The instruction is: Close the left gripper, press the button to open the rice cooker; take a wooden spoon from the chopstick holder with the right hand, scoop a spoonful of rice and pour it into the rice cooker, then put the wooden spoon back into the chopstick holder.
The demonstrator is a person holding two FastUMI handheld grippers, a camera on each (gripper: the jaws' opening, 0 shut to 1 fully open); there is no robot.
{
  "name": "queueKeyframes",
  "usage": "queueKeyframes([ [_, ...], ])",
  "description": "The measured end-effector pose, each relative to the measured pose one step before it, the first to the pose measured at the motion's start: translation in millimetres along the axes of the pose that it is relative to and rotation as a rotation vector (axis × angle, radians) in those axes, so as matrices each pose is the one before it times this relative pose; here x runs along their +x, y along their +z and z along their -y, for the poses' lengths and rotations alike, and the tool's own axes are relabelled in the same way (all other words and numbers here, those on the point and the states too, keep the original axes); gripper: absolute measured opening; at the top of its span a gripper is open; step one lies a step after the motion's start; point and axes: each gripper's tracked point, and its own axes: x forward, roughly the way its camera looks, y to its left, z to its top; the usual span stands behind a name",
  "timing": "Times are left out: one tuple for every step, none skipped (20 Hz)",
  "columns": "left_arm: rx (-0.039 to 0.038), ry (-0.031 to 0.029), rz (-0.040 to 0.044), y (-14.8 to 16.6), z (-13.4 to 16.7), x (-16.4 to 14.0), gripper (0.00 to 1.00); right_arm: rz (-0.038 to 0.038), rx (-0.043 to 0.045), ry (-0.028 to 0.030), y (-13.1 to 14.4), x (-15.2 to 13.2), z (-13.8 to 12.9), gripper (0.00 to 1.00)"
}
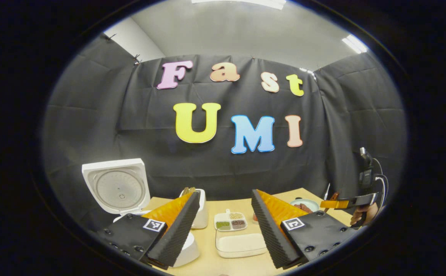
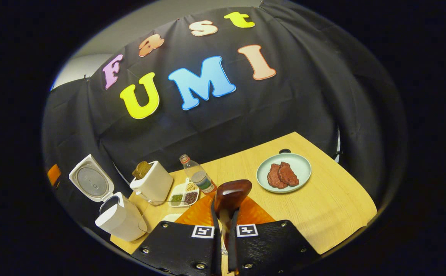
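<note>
In the right gripper view, the right gripper (image 2: 224, 230) has its fingers pinched on the handle of the wooden spoon (image 2: 231, 195), whose dark bowl stands up just past the fingertips, above the worktop (image 2: 334, 207). Just behind the spoon stands a small bottle (image 2: 198, 177), and beside it lies a divided tray of grains (image 2: 184, 193). To the left of these is the white chopstick holder (image 2: 152, 183) with utensil tops showing above its rim. Further left the rice cooker (image 2: 119, 218) sits at the worktop's edge with its lid (image 2: 90, 183) swung up and open. Off to the right, well apart, a plate (image 2: 301, 163) carries two pieces of meat (image 2: 281, 175).

In the left gripper view, the left gripper (image 1: 223, 226) has its fingers spread wide with nothing between them. Between them, on the worktop, lies a shallow white dish (image 1: 242, 245), with the grain tray behind it. The rice cooker's raised lid stands at the left, and the right gripper shows at the far right, held by a hand (image 1: 362, 214).
</note>
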Motion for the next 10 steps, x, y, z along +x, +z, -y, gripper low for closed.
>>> queueKeyframes([
  [-0.00143,0.00188,-0.00922,-2.27,-0.33,-2.56,0.95,-0.01321,-0.00081,-0.00493,-8.12,4.16,1.05,0.07],
  [-0.00061,0.0055,-0.00545,-0.77,-1.08,-3.8,0.95,-0.01417,-0.00354,-0.00567,-7.26,4.87,1.7,0.07],
  [0.00017,0.00504,-0.00133,-0.82,-0.21,0.07,0.94,-0.00799,-0.0081,-0.00392,-5.72,5.07,0.71,0.07],
  [0.00053,0.00476,-0.00196,0.38,-0.15,-1.99,0.94,-0.01152,-0.00585,-0.00467,-5.69,3.9,-0.08,0.07],
  [0.0013,0.0046,-0.0035,0.3,-0.71,-2.1,0.94,-0.00663,-0.00235,-0.00109,-4.6,3.44,-0.57,0.07],
  [0.0038,0.00779,-0.0042,-2.42,-1.12,-3.02,0.94,-0.00682,-0.00672,-0.0079,-4.42,4.44,-0.31,0.07],
  [0.0052,0.00752,-0.00334,-0.1,-2.34,-1.28,0.94,-0.00382,-0.00355,-0.00741,-4.41,2.79,1.42,0.07],
  [0.00006,0.0021,-0.00255,-0.6,-0.45,-0.32,0.94,-0.00098,0.00027,-0.01151,-2.85,3.77,1.32,0.07],
  [-0.00266,0.00288,-0.00103,-0.34,-0.67,-1.21,0.94,-0.00178,-0.00028,-0.00569,-2.98,2.96,0.42,0.07],
  [-0.00308,-0.00022,0.00107,-0.2,0.26,-1.81,0.94,-0.0024,-0.0012,-0.00272,-4.74,0.45,1.1,0.07],
])
